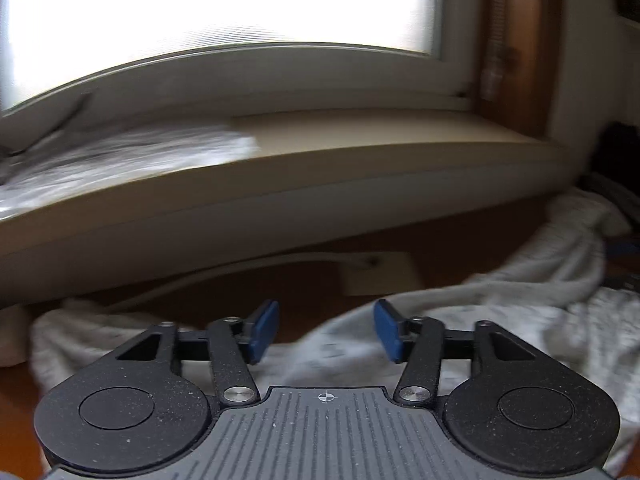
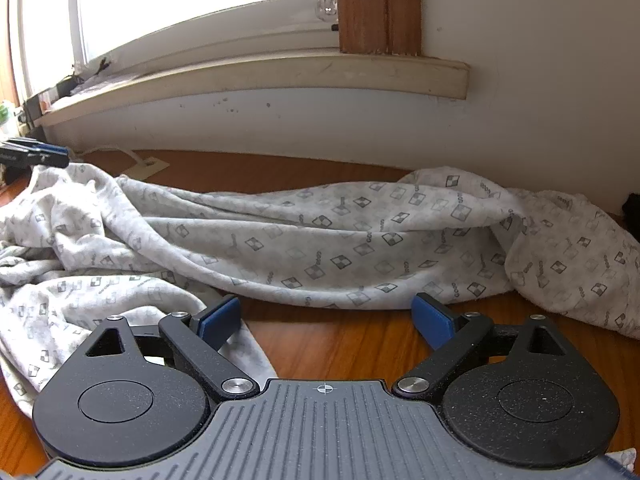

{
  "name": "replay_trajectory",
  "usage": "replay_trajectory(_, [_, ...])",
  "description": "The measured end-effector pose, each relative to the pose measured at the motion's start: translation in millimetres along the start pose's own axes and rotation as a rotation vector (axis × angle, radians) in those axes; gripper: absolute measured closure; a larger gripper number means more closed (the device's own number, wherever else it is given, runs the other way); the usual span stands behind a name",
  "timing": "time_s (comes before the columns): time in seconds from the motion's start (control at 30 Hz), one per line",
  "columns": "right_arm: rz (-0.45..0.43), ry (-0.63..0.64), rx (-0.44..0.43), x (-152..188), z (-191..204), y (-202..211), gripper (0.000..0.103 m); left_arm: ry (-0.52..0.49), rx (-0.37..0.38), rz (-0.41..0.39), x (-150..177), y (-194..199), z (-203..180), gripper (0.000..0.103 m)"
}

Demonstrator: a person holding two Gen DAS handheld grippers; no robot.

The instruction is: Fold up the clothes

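A light grey garment [image 2: 320, 240] printed with small checkered diamonds lies crumpled across a brown wooden table [image 2: 340, 344], stretching from far left to far right. My right gripper [image 2: 327, 322] is open just above the table, in front of the garment's near edge, nothing between its blue pads [image 2: 218, 320]. The left wrist view is blurred: the same garment [image 1: 500, 320] lies below and to the right of my left gripper [image 1: 326, 330], which is open and empty above the cloth. The left gripper's blue-tipped fingers also show at the far left of the right wrist view [image 2: 36, 156].
A cream windowsill [image 2: 280, 76] and white wall [image 2: 520, 100] run along the table's far edge. A wooden window post [image 2: 378, 4] stands on the sill. Small clutter [image 2: 36, 104] sits at the sill's left end. A beige wall socket with a cable [image 2: 146, 166] sits behind the garment.
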State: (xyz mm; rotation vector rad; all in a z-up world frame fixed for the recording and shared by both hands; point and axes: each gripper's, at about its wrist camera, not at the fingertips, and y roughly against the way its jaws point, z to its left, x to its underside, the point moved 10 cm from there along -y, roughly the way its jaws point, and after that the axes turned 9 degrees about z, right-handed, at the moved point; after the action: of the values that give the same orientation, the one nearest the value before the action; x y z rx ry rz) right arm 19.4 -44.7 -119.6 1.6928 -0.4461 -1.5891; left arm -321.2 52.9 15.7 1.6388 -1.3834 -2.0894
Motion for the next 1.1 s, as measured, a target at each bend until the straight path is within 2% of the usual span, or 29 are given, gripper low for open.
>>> replay_trajectory(0.03, [0.0,0.0,0.0,0,0,0,0.011,-0.003,-0.003,0.01,2,-2,-3,0.044])
replay_trajectory(0.1, [0.0,0.001,0.001,0,0,0,0.011,-0.012,-0.011,0.032,5,-7,-5,0.064])
replay_trajectory(0.13, [0.0,0.001,0.001,0,0,0,0.011,-0.02,-0.015,0.044,7,-9,-5,0.087])
replay_trajectory(0.17, [0.0,0.001,0.001,0,0,0,0.011,-0.028,-0.025,0.061,10,-10,-7,0.102])
replay_trajectory(0.2, [0.0,0.001,0.001,0,0,0,0.011,-0.036,-0.03,0.068,12,-6,-8,0.102])
replay_trajectory(0.43, [0.002,0.005,0.006,0,1,0,0.011,-0.073,-0.011,-0.002,37,60,-29,0.102])
replay_trajectory(0.6, [0.003,0.007,0.01,0,1,0,0.011,-0.095,0.0,0.056,67,65,-42,0.102])
replay_trajectory(0.7, [0.004,0.009,0.014,0,1,-1,0.011,-0.076,-0.031,0.045,59,65,-26,0.099])
replay_trajectory(0.9, [0.005,0.012,0.016,0,0,-1,0.011,-0.033,-0.094,0.02,42,68,7,0.083])
replay_trajectory(0.97, [0.005,0.012,0.016,0,0,-1,0.011,-0.044,-0.119,0.028,34,56,14,0.068])
replay_trajectory(1.03, [0.005,0.011,0.014,0,0,-1,0.011,-0.074,-0.159,0.022,27,44,23,0.06])
replay_trajectory(1.1, [0.004,0.009,0.012,0,-1,-1,0.011,-0.152,-0.22,-0.003,20,31,29,0.044])
